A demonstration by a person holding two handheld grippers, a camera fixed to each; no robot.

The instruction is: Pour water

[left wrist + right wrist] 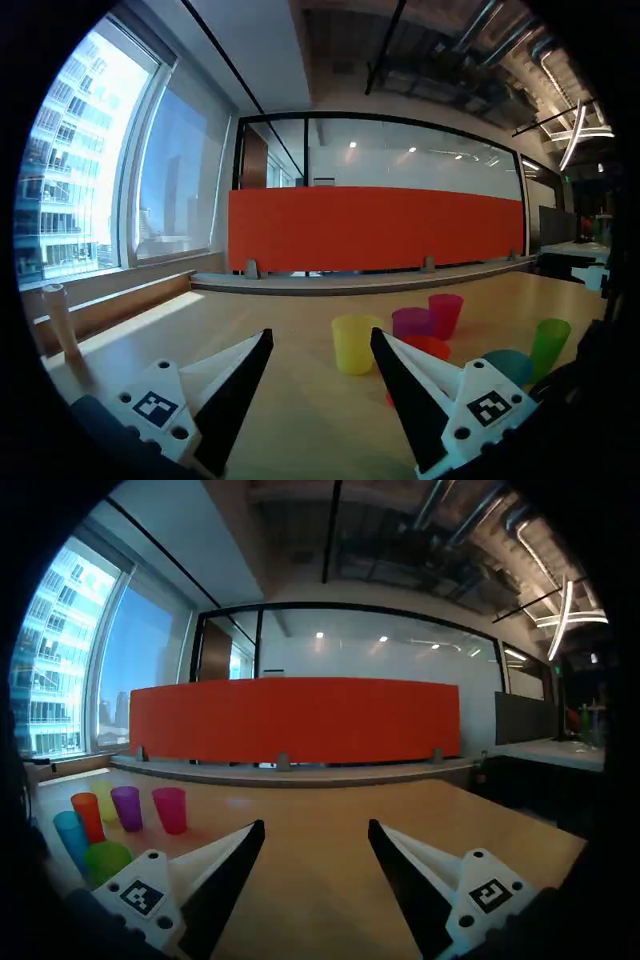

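1. Nearest the left camera, the left claw (321,332) hangs spread and empty over the table (304,416).
2. Just past its fingertips stands a yellow cup (354,342); a purple cup (412,322) and a pink cup (445,314) stand farther right (both upright).
3. The right claw (316,824) is spread and empty too, with those cups off to its left.
4. Farthest back runs an orange panel (376,228).

the orange cup (430,346) is largely hidden behind the left gripper (321,333); the yellow cup (104,792) is half covered by the orange cup in the right gripper view.
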